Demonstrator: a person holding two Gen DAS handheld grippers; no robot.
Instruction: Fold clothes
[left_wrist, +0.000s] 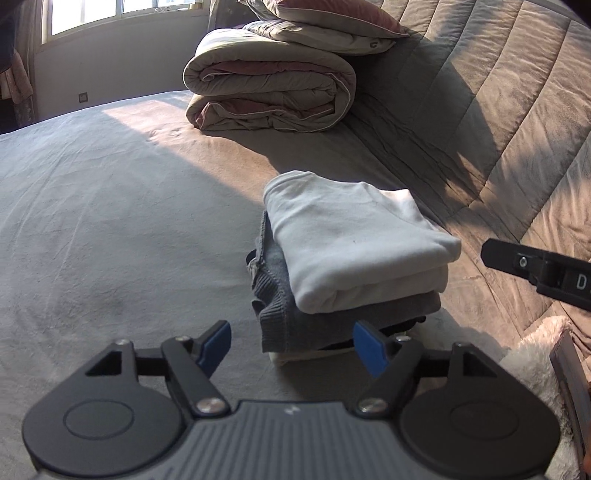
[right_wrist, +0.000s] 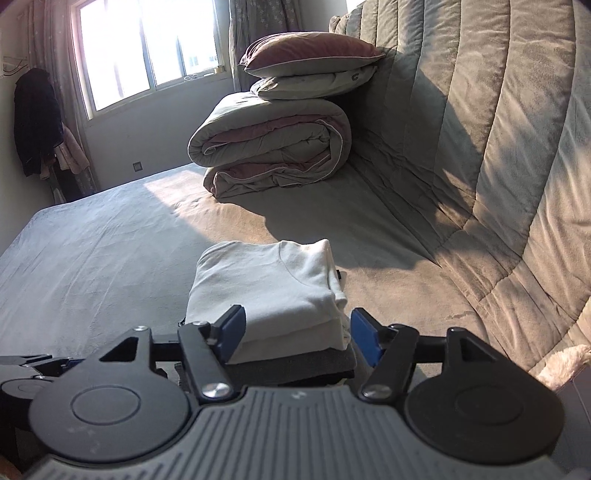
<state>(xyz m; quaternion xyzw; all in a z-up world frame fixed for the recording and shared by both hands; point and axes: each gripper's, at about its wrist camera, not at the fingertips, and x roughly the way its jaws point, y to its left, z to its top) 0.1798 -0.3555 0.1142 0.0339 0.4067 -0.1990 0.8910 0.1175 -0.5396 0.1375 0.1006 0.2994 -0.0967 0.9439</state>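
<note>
A folded white garment (left_wrist: 354, 243) tops a small stack on the bed, over a folded grey knit garment (left_wrist: 280, 317) and darker pieces beneath. The same white garment (right_wrist: 273, 291) and grey layer (right_wrist: 295, 365) show in the right wrist view. My left gripper (left_wrist: 291, 347) is open and empty, just in front of the stack's near left corner. My right gripper (right_wrist: 295, 336) is open and empty, its blue pads either side of the stack's near edge without touching it. Part of the right gripper's body (left_wrist: 543, 269) shows at the right of the left wrist view.
The grey bed sheet (left_wrist: 110, 221) spreads wide to the left. A rolled duvet (left_wrist: 269, 92) with pillows (right_wrist: 314, 66) on top lies at the far end. A quilted padded headboard (right_wrist: 498, 147) runs along the right. A white fluffy item (left_wrist: 535, 354) lies at near right.
</note>
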